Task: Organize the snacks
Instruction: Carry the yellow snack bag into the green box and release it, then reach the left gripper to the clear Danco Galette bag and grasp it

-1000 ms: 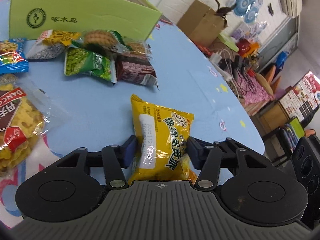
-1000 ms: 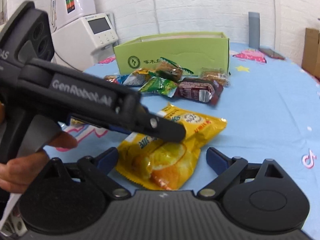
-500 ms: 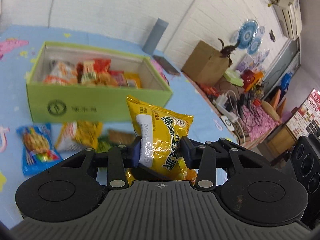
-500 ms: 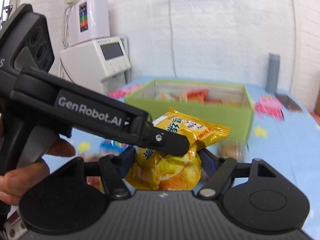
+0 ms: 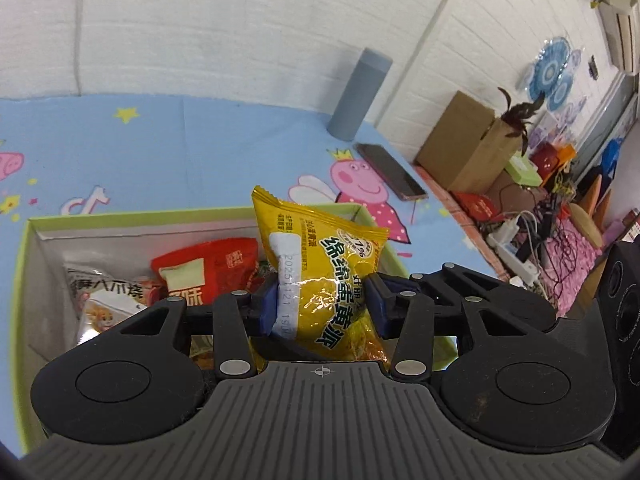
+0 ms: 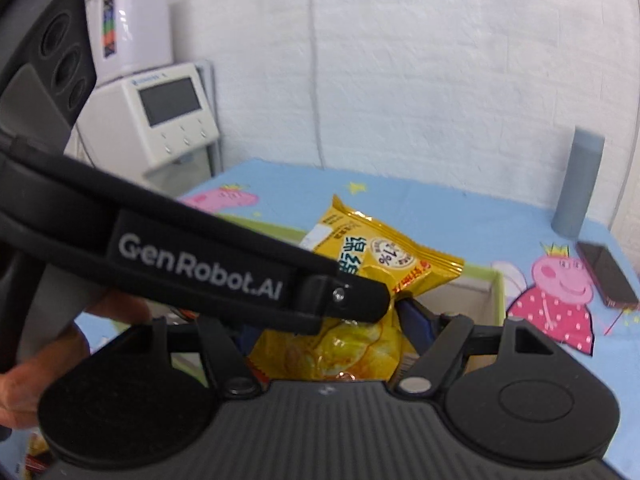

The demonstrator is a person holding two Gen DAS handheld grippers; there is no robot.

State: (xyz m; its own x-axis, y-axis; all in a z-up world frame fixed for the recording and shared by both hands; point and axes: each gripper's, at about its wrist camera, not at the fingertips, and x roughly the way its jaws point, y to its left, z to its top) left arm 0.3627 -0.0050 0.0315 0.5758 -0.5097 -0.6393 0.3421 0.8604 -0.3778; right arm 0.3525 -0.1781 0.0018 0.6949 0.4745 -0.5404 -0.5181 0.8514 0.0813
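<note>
left gripper [image 5: 322, 306] clamped on yellow snack packet [image 5: 328, 280] | right gripper [image 6: 320, 340] pinching the same packet | packet above green box [image 5: 24, 248], 12 o'clock of grippers | lower first, then release together toward the bare 3 o'clock corner

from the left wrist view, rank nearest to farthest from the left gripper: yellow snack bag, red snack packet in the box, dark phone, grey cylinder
1. Yellow snack bag: clamped in the left gripper, above the green cardboard box.
2. Red snack packet: inside the box, just left of the gripper.
3. Dark phone: flat on the blue tablecloth, beyond the box, to the right.
4. Grey cylinder: upright by the white wall, farthest back.
</note>
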